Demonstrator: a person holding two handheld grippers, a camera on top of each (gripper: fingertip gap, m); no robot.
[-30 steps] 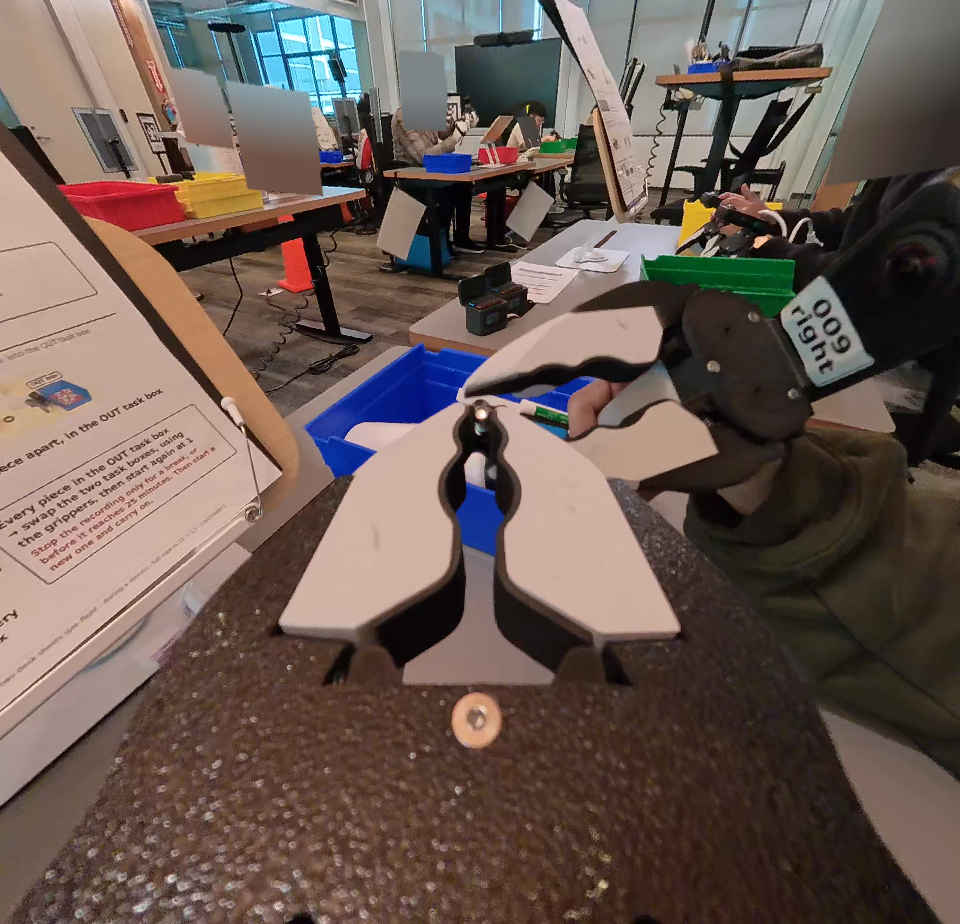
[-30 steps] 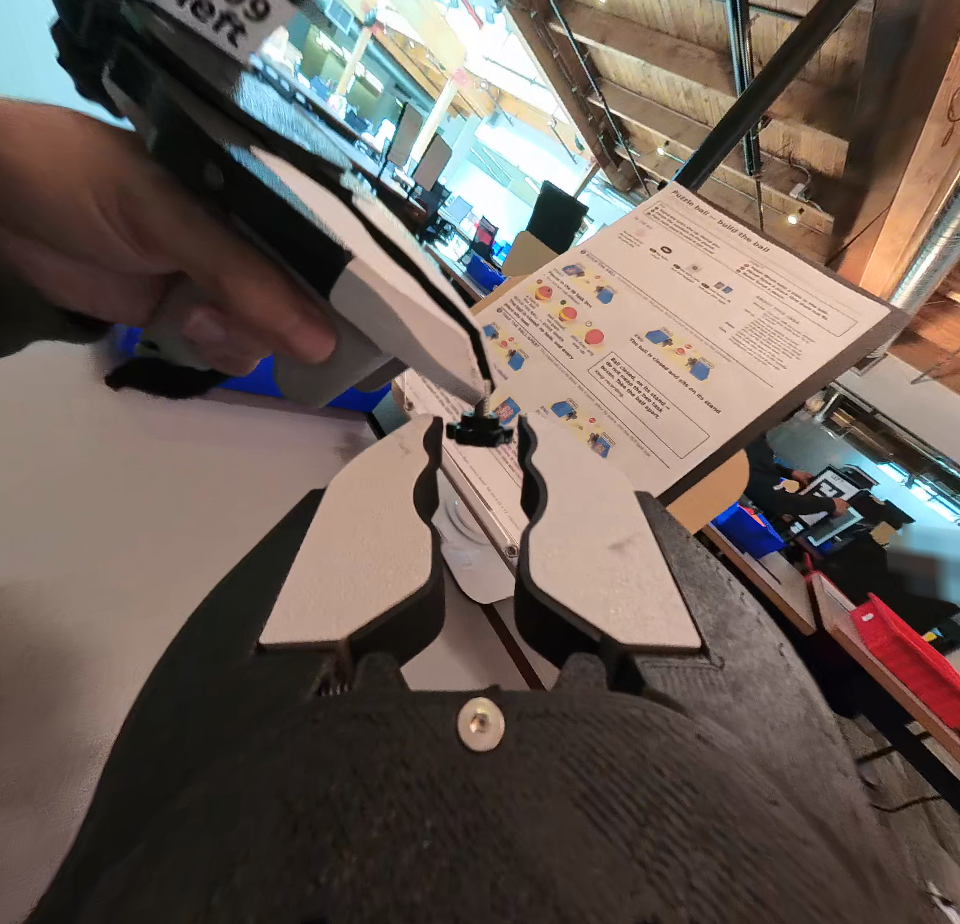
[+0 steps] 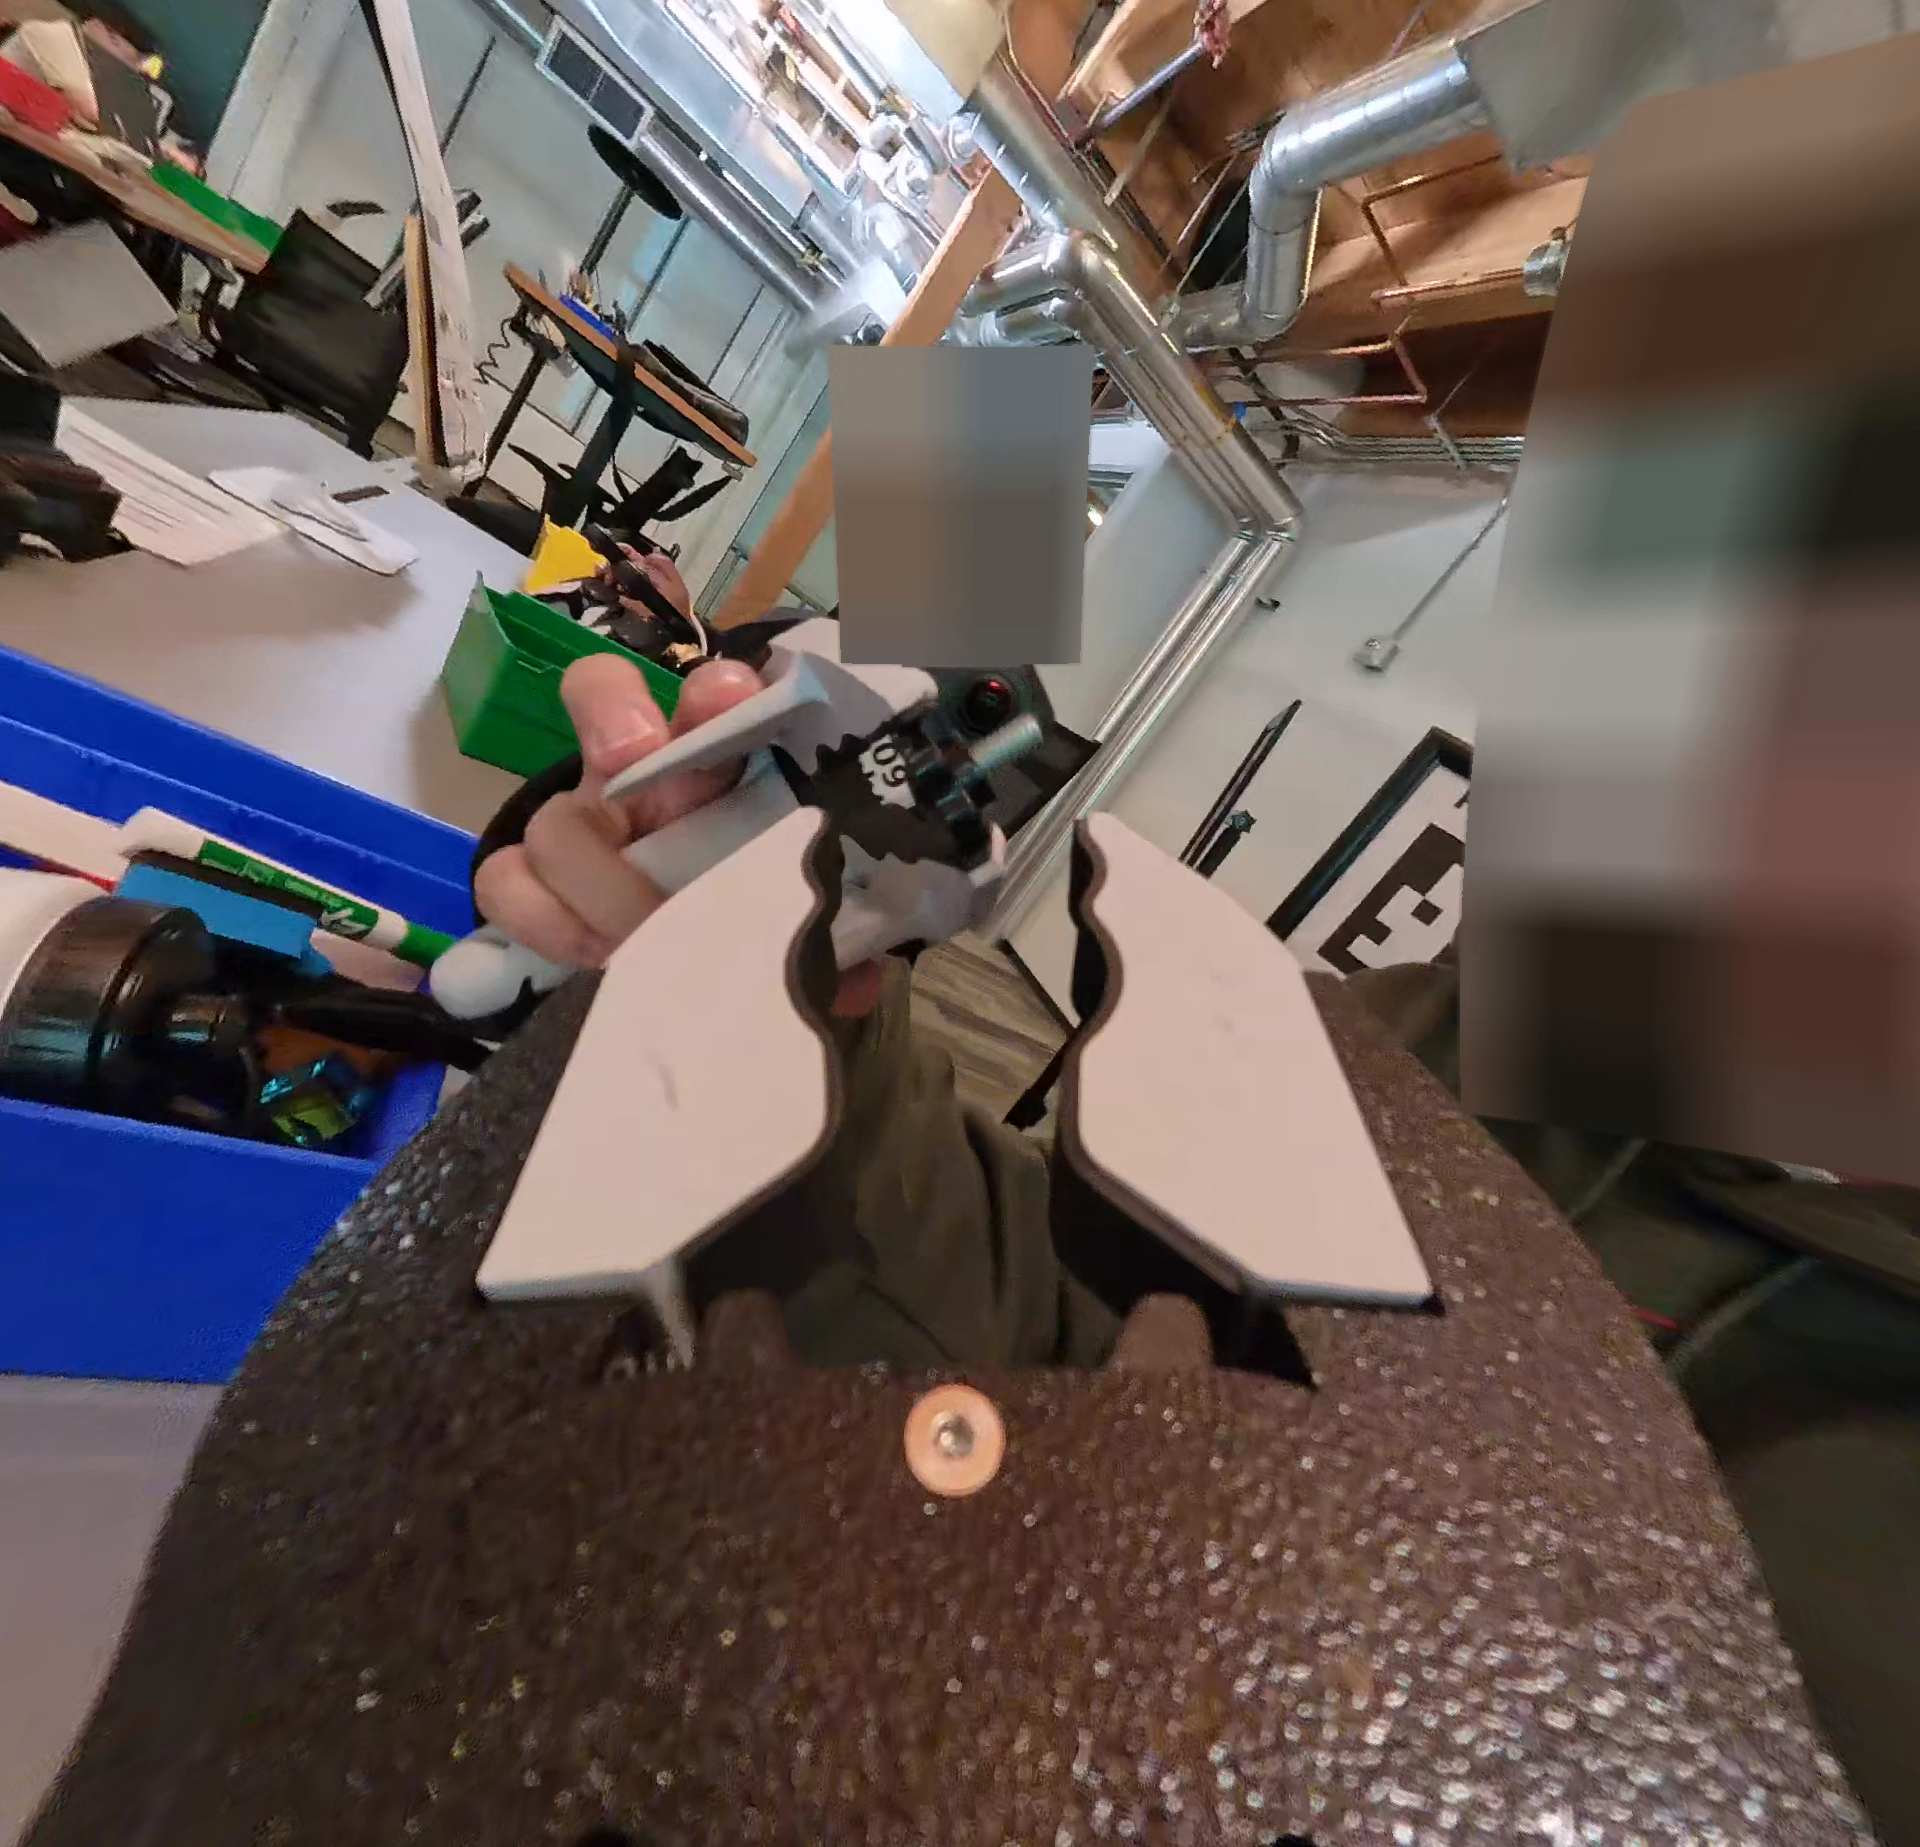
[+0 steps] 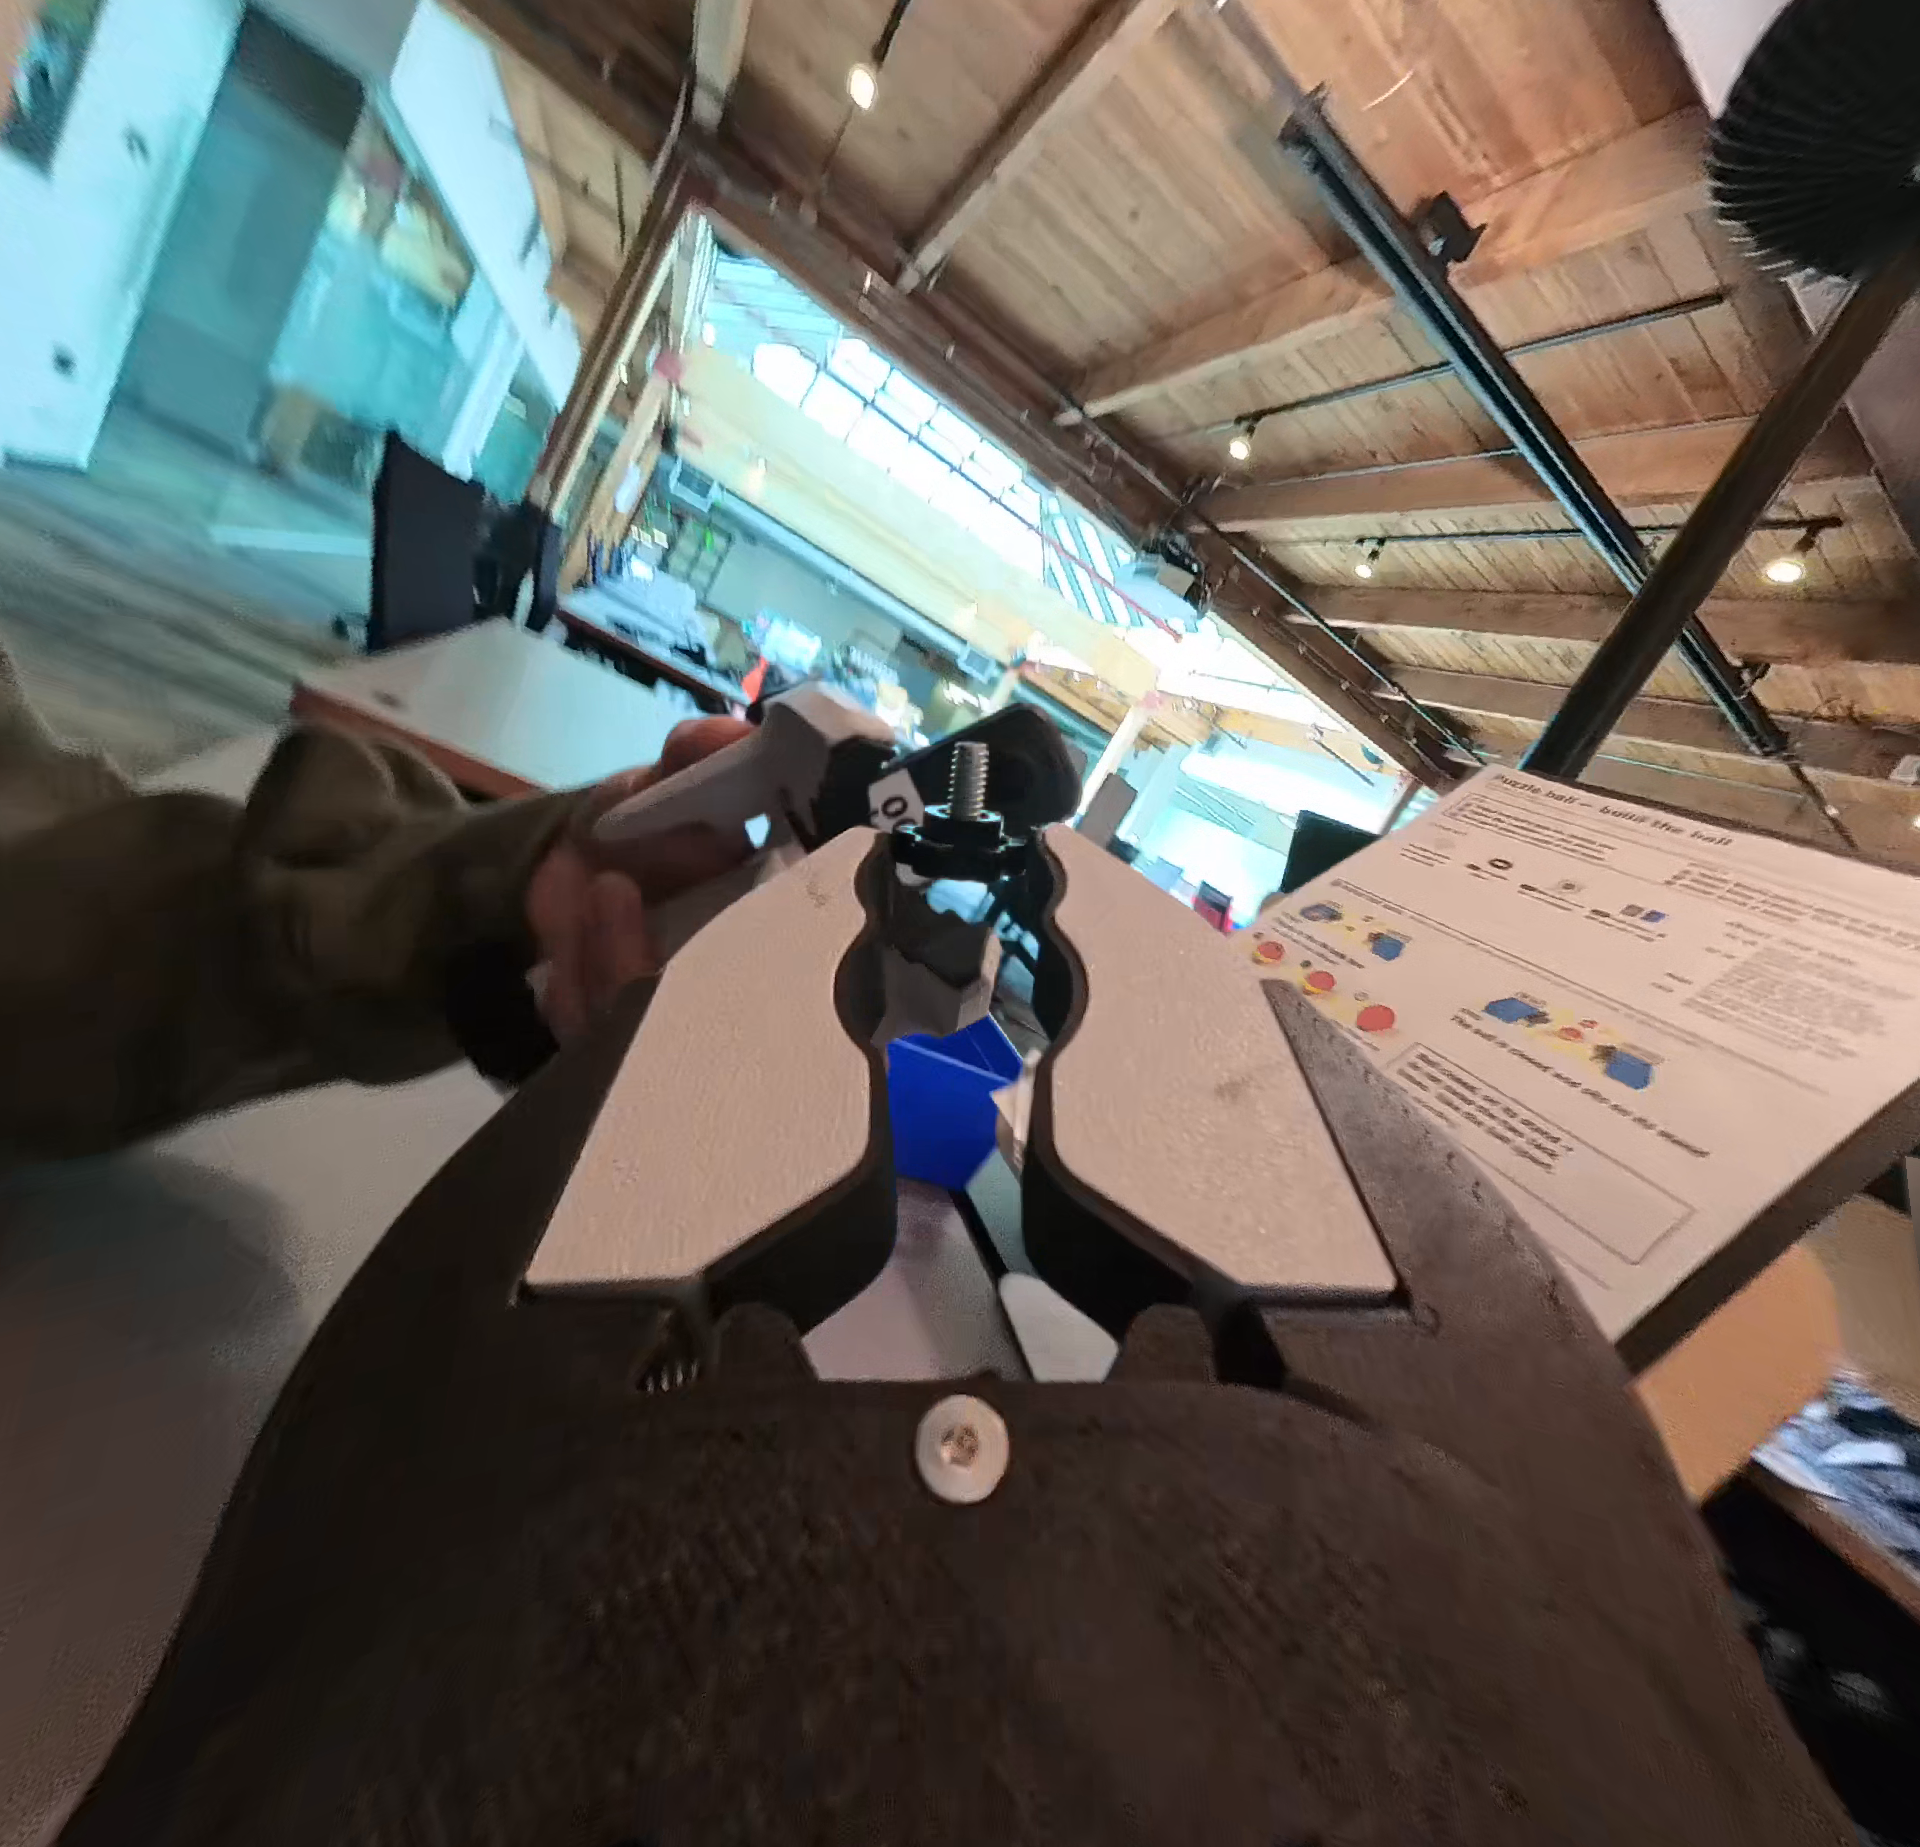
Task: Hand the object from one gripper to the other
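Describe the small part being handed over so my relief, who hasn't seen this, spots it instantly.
Find the right gripper, raised in front of the slanted instruction board. Pinched at its fingertips is a small thumbscrew: a black star-shaped knob with a short silver threaded stud sticking up. It is the only metal-threaded piece up here; the open left gripper holds nothing.

Left wrist view: left tongs [image 3: 951, 847] at centre, jaws apart, nothing between. Right tongs [image 3: 961, 841] just beyond, facing back, knob screw [image 3: 971, 763] pinched at tips. Bin [image 3: 156, 1236] on surface [image 3: 260, 644] at left, marker [image 3: 312, 898] inside. Smaller bin [image 3: 520, 680] farther back on same surface.

Right wrist view: screw between right tongs' tips, thread upward; left tongs behind it. Instruction board [image 4: 1621, 1018] at right.
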